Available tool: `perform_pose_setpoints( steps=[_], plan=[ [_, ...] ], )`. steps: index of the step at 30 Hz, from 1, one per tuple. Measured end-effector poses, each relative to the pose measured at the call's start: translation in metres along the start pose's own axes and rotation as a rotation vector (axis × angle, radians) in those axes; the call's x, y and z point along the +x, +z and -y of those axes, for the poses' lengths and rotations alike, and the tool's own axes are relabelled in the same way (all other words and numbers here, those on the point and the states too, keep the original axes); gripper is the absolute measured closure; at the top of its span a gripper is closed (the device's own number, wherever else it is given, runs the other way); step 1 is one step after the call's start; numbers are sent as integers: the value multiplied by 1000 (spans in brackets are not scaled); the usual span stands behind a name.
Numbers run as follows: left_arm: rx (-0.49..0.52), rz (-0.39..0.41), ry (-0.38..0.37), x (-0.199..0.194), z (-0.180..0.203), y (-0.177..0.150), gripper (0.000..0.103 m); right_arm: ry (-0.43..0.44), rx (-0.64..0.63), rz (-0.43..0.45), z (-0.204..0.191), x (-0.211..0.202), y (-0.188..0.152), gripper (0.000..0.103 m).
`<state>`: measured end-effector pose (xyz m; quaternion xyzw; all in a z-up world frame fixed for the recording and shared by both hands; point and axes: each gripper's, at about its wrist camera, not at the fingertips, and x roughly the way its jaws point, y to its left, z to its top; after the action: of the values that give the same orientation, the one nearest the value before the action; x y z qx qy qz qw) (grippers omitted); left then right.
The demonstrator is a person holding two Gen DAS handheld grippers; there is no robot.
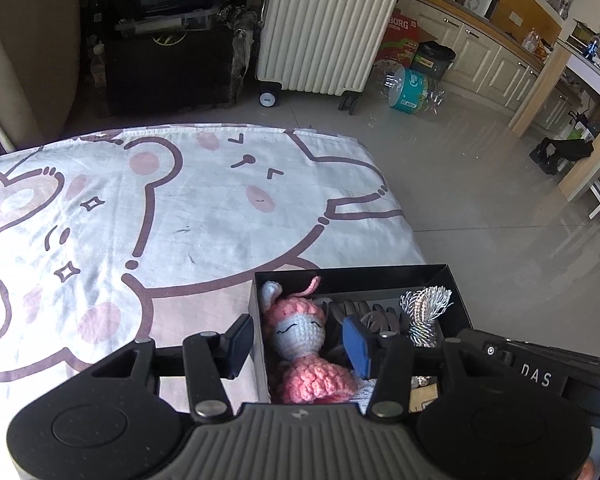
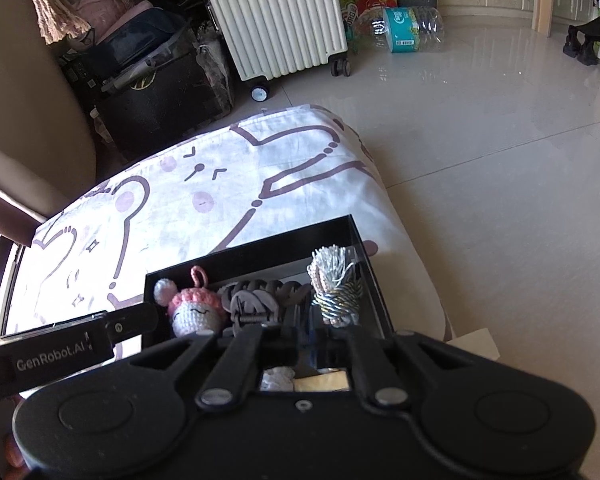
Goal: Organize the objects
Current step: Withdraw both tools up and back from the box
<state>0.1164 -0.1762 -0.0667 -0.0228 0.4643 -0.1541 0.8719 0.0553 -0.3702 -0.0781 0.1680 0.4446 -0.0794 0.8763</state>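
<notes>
So the black box (image 1: 440, 276) sits at the near right corner of the bear-print sheet (image 1: 180, 220), holding a pink crochet doll (image 1: 300, 332), a dark hair claw (image 2: 256, 300) and a silver tassel (image 2: 336, 280). Left gripper (image 1: 300, 342) straddles the box's left wall, jaws apart, squeezing nothing. Right gripper (image 2: 312, 344) is closed with nothing visible between its jaws.

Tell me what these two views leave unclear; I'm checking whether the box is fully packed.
- Near end of the black box: right wrist view, hidden behind the right gripper.
- Crochet doll lower body: left wrist view, cut off by the left gripper.
- Dark hair claw: shadowed, partly overlapped in both views.
</notes>
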Motion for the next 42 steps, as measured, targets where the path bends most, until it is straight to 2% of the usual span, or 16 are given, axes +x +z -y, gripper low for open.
perform_pose_setpoints(
  steps=[5, 12, 22, 25, 31, 38, 40, 42],
  plan=[
    [12, 17, 30, -19, -6, 1, 53, -3, -13, 33, -8, -17, 1, 95],
    [-8, -2, 45, -40, -23, -1, 53, -23, -19, 61, -19, -40, -1, 91],
    [23, 9, 75, -69, -33, -9, 51, -45, -30, 67, -25, -63, -18, 89],
    [45, 14, 79, -78, -31, -12, 51, -54, -33, 71, -27, -71, -23, 86],
    [68, 18, 84, -89, -29, -19, 43, -67, -54, 81, -32, -84, -31, 81],
    [84, 12, 109, -93, -29, -28, 27, -106, -79, 86, -36, -96, -41, 74],
    [85, 9, 119, -93, -30, -30, 22, -115, -84, 88, -36, -98, -43, 71],
    [88, 7, 132, -93, -30, -32, 18, -128, -89, 89, -36, -99, -44, 61]
  ],
)
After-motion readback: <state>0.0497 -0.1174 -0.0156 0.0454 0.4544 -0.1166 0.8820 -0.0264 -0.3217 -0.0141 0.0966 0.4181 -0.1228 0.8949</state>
